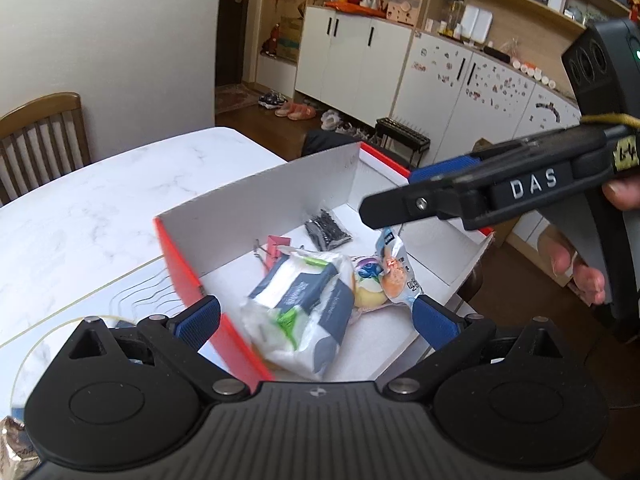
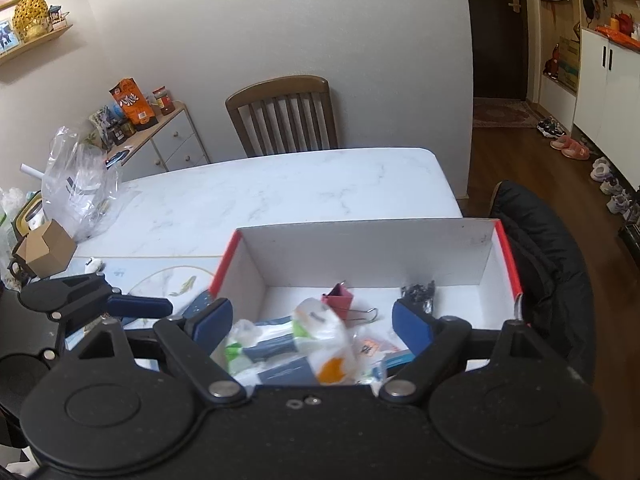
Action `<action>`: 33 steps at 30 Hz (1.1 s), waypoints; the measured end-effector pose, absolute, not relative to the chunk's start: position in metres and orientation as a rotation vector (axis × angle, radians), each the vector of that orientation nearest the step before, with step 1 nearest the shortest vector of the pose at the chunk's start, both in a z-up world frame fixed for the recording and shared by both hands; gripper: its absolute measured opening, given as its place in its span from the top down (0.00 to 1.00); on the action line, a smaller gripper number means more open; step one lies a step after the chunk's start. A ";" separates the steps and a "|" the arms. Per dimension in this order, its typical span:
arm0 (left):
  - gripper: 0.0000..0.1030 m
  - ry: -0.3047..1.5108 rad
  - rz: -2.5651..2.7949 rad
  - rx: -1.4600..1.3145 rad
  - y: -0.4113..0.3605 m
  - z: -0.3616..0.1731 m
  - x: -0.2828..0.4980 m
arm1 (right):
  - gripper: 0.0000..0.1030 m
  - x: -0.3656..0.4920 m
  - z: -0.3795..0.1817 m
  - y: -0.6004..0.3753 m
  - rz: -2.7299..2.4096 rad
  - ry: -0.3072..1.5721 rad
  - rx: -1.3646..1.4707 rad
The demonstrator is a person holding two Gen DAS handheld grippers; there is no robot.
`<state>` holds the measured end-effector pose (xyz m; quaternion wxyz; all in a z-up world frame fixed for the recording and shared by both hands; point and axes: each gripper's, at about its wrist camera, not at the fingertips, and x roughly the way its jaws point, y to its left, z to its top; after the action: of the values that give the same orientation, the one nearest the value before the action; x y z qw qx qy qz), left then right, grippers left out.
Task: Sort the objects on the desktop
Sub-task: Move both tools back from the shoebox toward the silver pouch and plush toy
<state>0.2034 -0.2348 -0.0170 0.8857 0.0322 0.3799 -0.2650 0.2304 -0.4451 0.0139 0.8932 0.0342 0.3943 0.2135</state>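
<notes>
From the left wrist view, the left claw point(image 1: 316, 320) hangs released and empty just above the near end of the box point(image 1: 256, 196), with the tissue pack point(image 1: 298, 308) lying straight ahead between its fingers, long axis running away toward the binder clip point(image 1: 276, 245); the right claw point(image 1: 390, 210) reaches in from the right, higher up. From the right wrist view, the right claw point(image 2: 310, 318) is likewise released and empty, over the same tissue pack point(image 2: 288, 344) in the box point(image 2: 360, 248) on the table point(image 2: 280, 188), so either could take it.

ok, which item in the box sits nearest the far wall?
The bag of black clips, near the back corner. The pink binder clip comes next; the tissue pack and snack packets lie nearer the grippers.
</notes>
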 end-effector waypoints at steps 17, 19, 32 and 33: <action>0.00 0.782 -0.529 -0.010 -0.132 -0.008 0.173 | 0.15 0.197 0.015 -0.353 0.441 0.849 0.059; 0.00 0.783 -0.520 -0.013 -0.119 -0.009 0.170 | 0.15 0.194 0.015 -0.339 0.445 0.853 0.050; 0.00 0.792 -0.422 -0.023 -0.030 -0.017 0.156 | 0.15 0.181 0.007 -0.246 0.499 0.864 -0.005; 0.00 0.792 -0.414 -0.028 -0.023 -0.018 0.156 | 0.15 0.180 0.006 -0.239 0.504 0.866 -0.007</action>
<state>0.1556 -0.0231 -0.0181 0.9016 -0.0137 0.3831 -0.2003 0.1800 -0.2394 0.0062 0.8771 -0.0036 0.4150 0.2417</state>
